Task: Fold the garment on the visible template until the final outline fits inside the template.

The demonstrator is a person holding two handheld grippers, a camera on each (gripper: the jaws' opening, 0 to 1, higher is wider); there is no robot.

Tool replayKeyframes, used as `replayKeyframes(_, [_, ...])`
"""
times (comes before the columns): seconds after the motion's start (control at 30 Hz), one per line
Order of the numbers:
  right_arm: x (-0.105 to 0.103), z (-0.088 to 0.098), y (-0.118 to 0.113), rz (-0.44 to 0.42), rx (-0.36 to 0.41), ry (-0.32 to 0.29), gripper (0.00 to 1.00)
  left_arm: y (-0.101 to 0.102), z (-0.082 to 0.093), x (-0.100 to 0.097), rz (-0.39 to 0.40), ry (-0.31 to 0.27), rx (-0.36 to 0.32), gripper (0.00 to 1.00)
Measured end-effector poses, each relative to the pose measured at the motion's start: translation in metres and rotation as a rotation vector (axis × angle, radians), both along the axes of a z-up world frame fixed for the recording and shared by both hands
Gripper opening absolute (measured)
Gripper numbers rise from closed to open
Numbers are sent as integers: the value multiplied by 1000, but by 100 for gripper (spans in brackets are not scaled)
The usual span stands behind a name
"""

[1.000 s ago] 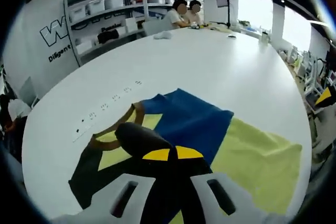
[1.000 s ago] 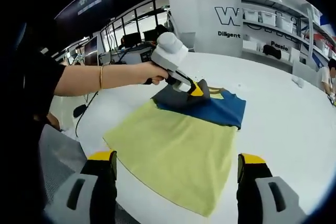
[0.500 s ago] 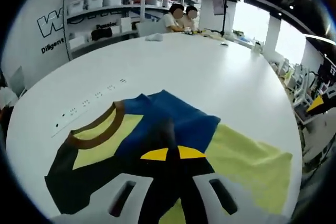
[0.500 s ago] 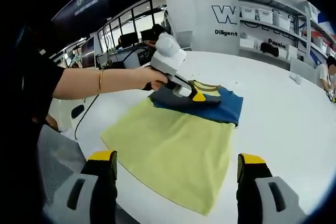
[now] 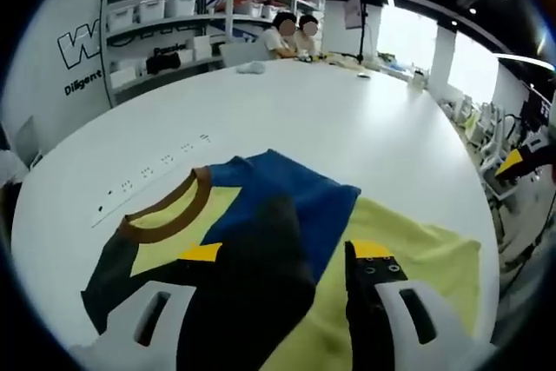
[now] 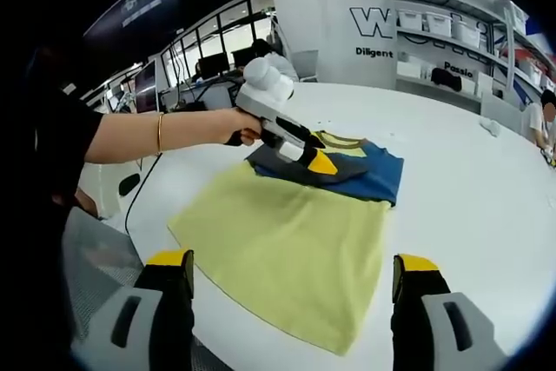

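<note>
Wall: large "W…", "Diligent" beneath.

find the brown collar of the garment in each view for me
Left gripper view: the brown collar curves left of centre, just above the left gripper and its fingers.
Right gripper view: the collar is a thin band at the garment's far end, beyond the left gripper.
Shared landmark: the blue panel beside the collar.

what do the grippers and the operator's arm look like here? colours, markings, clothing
Left gripper: white rounded body, dark jaws with yellow tips. Right gripper: grey slotted jaws capped in yellow and black. The person wears a black short sleeve and a thin gold bracelet.
</note>
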State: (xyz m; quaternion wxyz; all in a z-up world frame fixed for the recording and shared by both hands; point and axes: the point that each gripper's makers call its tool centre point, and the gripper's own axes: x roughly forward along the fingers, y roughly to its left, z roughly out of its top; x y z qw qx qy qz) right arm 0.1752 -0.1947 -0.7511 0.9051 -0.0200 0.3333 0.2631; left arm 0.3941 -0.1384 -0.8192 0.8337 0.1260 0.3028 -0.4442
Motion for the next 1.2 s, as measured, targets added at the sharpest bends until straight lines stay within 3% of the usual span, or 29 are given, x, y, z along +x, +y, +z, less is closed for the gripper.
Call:
replayKeyframes(0.07, [0, 0, -1, -3, 1, 2, 94, 2, 0, 4, -3, -17, -14, 55])
replayKeyframes(0.13, [0, -1, -2, -6, 0, 3, 94, 4, -5, 11, 24, 21, -40, 51])
replayKeyframes(0.4, [-2, -3, -9, -41, 13, 8, 92, 4, -15, 26, 54, 52, -76, 33])
replayKeyframes(0.6, [-2, -4, -12, -55, 13, 10, 91, 3, -25, 25, 56, 74, -29, 28])
replayKeyframes(0.7, [-2, -5, -13, -60, 14, 12, 90, 0, -28, 24, 61, 88, -38, 29])
replayKeyframes(0.87, [-3, -8, -13, -62, 16, 19, 90, 2, -39, 21, 75, 104, 3, 18])
replayKeyframes(0.93, [-3, -8, -14, -66, 18, 20, 90, 0, -38, 23, 50, 72, 14, 8])
replayKeyframes(0.97, [-3, -8, -14, -68, 20, 20, 89, 3, -40, 22, 25, 66, 52, 6])
replayKeyframes(1.2, [-1, -7, -13, -79, 31, 13, 88, -3, -31, 14, 16, 94, -2, 4])
